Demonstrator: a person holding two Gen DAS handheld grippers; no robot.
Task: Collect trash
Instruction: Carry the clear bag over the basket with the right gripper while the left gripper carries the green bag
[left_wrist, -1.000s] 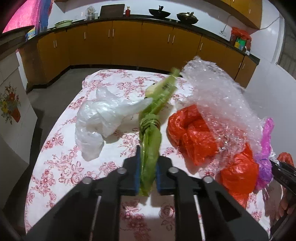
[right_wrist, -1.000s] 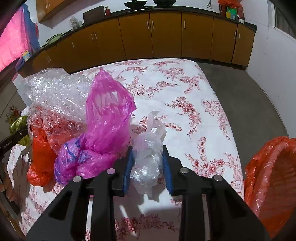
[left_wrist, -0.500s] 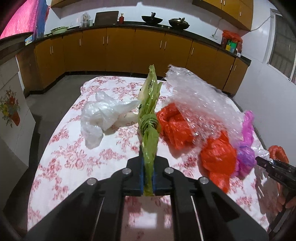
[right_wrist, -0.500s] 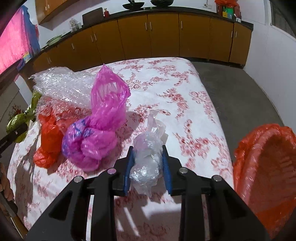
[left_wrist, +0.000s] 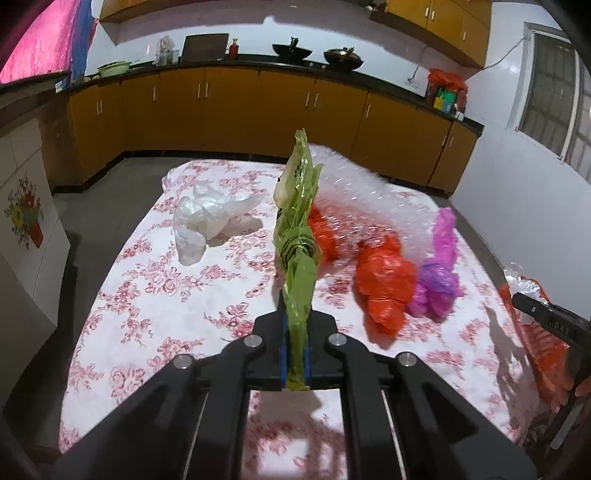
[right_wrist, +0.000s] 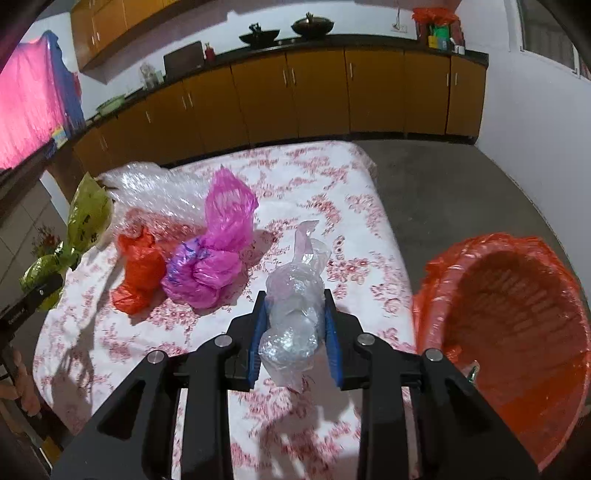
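Floral tablecloth (left_wrist: 155, 295) below; green bag's (left_wrist: 297, 266) dark print unreadable.

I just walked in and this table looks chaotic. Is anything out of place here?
Yes. Crumpled plastic bags lie loose on the flowered tablecloth: a white one, orange ones under bubble wrap, and a pink one. Nothing looks spilled or broken.

Floral tablecloth (left_wrist: 155, 295), orange cabinets (left_wrist: 236, 110), two woks (right_wrist: 286, 31) on counter

Glossy crinkled plastic bags (left_wrist: 384, 284) — matt floral cloth (left_wrist: 155, 295).
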